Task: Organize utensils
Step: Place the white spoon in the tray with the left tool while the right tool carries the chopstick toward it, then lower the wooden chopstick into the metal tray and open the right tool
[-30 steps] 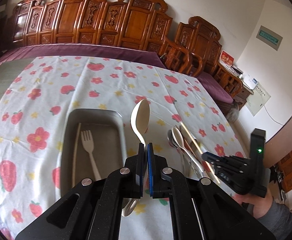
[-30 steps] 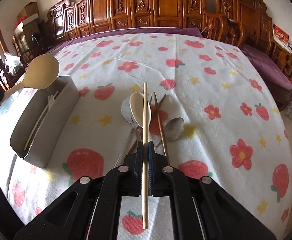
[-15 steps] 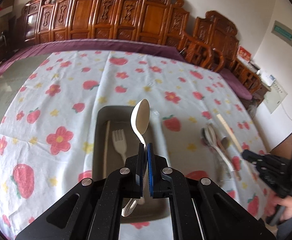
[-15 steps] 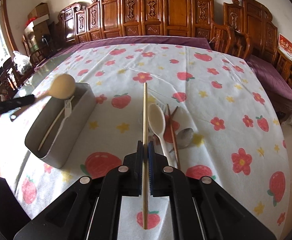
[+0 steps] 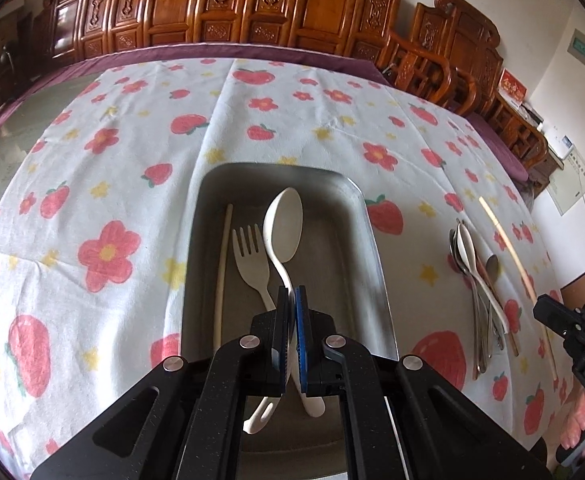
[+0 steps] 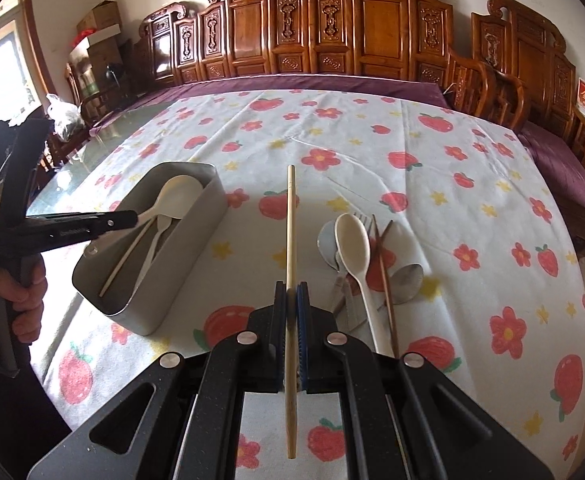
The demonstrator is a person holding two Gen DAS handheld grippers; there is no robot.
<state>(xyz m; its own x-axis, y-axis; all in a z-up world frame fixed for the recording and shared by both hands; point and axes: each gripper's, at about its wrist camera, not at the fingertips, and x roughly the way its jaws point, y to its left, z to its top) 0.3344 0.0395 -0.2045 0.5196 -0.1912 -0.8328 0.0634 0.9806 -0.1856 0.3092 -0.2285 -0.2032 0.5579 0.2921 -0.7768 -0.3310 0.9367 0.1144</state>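
Here, over a table (image 6: 432,152) spread with a strawberry-print cloth, the left gripper (image 5: 291,300) has its jaws closed on the handle of a cream spoon (image 5: 283,225), the bowl pointing away over the open grey metal tray (image 5: 366,216). A cream fork (image 5: 251,258) and one pale chopstick (image 5: 223,268) already lie inside, lengthwise, left of the spoon. The spoon's long axis runs with the tray's, so lowering and releasing it there looks like the next step.

The right gripper (image 6: 291,300) has its jaws clamped on a second pale chopstick (image 6: 291,240), held lengthwise and pointing far across the table. From these jaws the tray lies to the near left, angled away, so the stick would need swinging left to line up with it. Just right of it a heap of unsorted utensils (image 6: 364,264) remains on the cloth: spoons, a fork and dark chopsticks.
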